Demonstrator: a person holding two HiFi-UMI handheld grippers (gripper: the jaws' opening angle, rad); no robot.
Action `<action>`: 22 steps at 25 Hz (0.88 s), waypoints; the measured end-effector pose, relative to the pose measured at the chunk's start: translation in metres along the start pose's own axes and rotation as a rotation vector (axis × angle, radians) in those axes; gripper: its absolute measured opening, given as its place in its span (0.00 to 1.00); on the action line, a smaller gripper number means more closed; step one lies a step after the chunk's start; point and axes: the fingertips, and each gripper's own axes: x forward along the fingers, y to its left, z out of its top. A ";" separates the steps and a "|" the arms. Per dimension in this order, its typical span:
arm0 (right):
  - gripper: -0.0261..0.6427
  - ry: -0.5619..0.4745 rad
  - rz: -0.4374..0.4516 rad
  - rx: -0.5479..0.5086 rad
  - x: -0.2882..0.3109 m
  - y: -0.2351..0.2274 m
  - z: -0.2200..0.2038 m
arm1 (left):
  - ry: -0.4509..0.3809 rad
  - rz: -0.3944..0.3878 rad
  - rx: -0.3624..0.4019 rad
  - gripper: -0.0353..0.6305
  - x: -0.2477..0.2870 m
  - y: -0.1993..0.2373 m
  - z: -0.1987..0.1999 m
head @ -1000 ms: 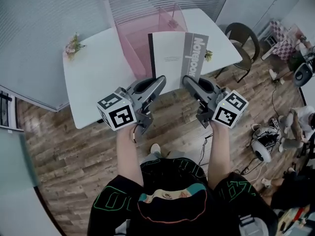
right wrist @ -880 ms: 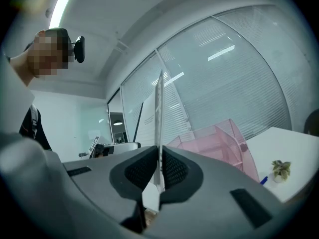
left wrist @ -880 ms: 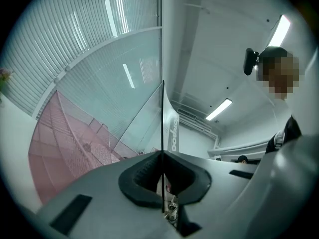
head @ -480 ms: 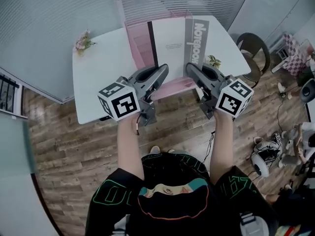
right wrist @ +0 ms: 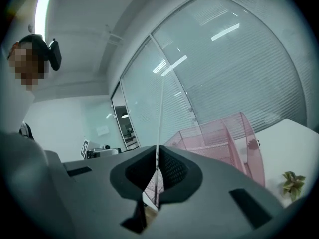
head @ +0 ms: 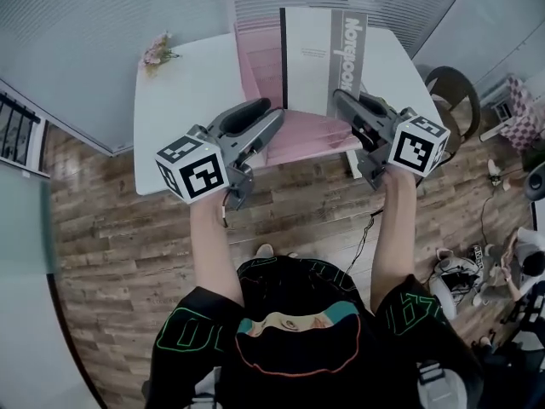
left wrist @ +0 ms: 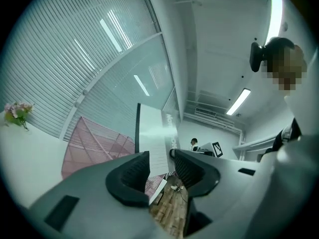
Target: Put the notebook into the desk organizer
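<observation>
The notebook (head: 319,62), white with a black spine and a grey title band, stands upright over the pink mesh desk organizer (head: 260,66) on the white table (head: 183,100). My right gripper (head: 342,100) is shut on its lower right edge, and in the right gripper view the thin cover (right wrist: 160,113) runs up from the closed right gripper (right wrist: 157,158). My left gripper (head: 269,113) is at the lower left corner, jaws opening. In the left gripper view the notebook (left wrist: 152,133) sits in the gap of the left gripper (left wrist: 160,159) with the pads off it.
A sprig of pink flowers (head: 158,49) lies at the table's far left, and a small green plant (right wrist: 293,182) sits right of the organizer (right wrist: 224,133). A dark chair (head: 451,88) stands right of the table. Behind the table is a glass wall with blinds (head: 102,15).
Both grippers carried the notebook farther out over the organizer. The left gripper's jaws, earlier closed on the notebook's lower left edge, have spread apart. The right gripper keeps its grip.
</observation>
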 end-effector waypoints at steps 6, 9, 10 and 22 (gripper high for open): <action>0.06 0.171 0.038 0.090 0.026 -0.007 -0.022 | -0.008 0.003 -0.011 0.29 -0.004 0.008 -0.006; 0.06 0.227 -0.020 0.122 0.033 -0.022 -0.033 | -0.011 -0.010 -0.010 0.29 -0.004 0.007 -0.008; 0.06 0.250 -0.045 0.122 0.034 -0.026 -0.036 | -0.012 -0.019 -0.009 0.29 -0.004 0.006 -0.009; 0.16 0.581 -0.398 -0.289 0.059 -0.053 -0.064 | -0.008 -0.095 -0.001 0.28 0.002 -0.002 -0.016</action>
